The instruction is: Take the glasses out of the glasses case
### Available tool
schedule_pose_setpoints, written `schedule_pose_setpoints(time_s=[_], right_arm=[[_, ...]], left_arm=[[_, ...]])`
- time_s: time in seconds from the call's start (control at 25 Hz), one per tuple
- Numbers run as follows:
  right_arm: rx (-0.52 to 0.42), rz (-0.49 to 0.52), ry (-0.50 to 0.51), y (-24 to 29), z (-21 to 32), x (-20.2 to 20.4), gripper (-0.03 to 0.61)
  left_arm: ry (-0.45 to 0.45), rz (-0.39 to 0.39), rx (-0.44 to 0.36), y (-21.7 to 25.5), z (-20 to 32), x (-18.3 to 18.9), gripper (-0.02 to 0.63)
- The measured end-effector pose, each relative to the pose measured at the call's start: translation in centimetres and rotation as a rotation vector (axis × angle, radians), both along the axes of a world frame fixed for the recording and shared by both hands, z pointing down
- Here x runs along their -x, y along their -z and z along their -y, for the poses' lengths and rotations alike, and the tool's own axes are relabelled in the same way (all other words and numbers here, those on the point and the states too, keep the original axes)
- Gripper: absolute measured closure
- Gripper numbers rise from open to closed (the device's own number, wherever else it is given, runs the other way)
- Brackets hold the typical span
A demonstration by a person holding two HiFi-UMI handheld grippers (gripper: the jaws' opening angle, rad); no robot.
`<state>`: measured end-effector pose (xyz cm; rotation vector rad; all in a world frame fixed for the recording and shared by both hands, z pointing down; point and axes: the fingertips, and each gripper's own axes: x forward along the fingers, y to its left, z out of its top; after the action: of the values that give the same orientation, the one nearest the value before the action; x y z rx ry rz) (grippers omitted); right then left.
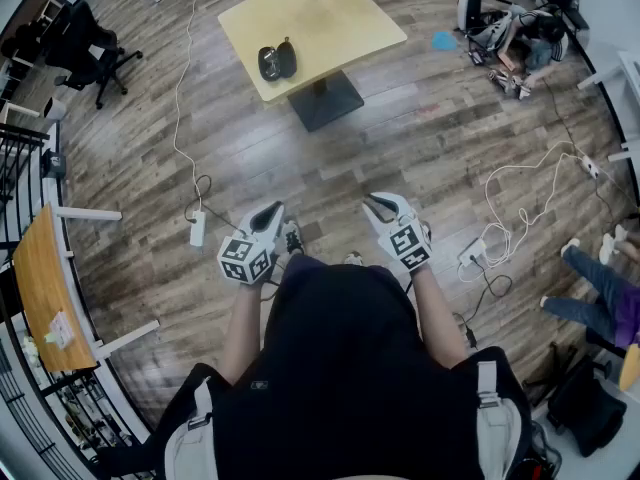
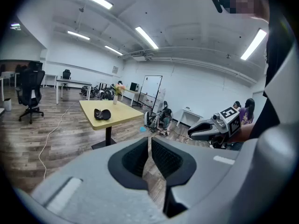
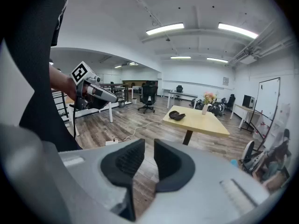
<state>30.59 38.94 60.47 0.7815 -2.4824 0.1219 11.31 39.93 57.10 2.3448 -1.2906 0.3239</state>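
Observation:
A black glasses case [image 1: 277, 62] lies open near the left edge of a yellow table [image 1: 330, 28], well ahead of me across the floor. It also shows small in the left gripper view [image 2: 102, 114] and the right gripper view [image 3: 176, 116]. Whether glasses lie in it is too small to tell. My left gripper [image 1: 272, 211] [image 2: 149, 146] and right gripper [image 1: 377, 203] [image 3: 149, 148] are held side by side at waist height, far from the table. Both are shut with nothing between the jaws. Each shows in the other's view: right gripper [image 2: 217, 125], left gripper [image 3: 91, 90].
A vase with flowers [image 3: 206, 107] stands at the table's far edge. A power strip [image 1: 197, 229] with a white cable lies on the wood floor to my left; more cables [image 1: 510, 218] to my right. An office chair [image 1: 95, 48], a side table [image 1: 40, 288] and floor clutter [image 1: 510, 33] ring the room.

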Motion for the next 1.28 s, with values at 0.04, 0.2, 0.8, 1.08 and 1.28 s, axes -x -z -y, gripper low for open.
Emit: schedule_pose_setpoints(time_s=[0.04, 0.2, 0.8, 1.08, 1.28], right_arm=[[0.003, 0.0, 0.003, -0.1, 0.0, 0.4, 0.511], [0.014, -0.001, 0.006, -0.4, 0.2, 2.0, 0.511], [0.031, -0.025, -0.024, -0.1, 5.6, 11.0, 0.511], [0.024, -0.027, -0.065, -0.2, 9.4, 17.1, 0.511], [0.005, -0.045, -0.138, 0.1, 11.8, 20.4, 0.511]], left_arm=[[0.0, 0.001, 0.002, -0.1, 0.0, 0.3, 0.581], [0.0, -0.002, 0.009, -0.3, 0.4, 1.7, 0.581], [-0.043, -0.03, 0.039, -1.4, 5.6, 10.2, 0.581], [-0.063, -0.048, 0.058, -2.4, 8.8, 16.5, 0.581], [-0.098, -0.055, 0.05, -2.3, 11.8, 20.9, 0.581]])
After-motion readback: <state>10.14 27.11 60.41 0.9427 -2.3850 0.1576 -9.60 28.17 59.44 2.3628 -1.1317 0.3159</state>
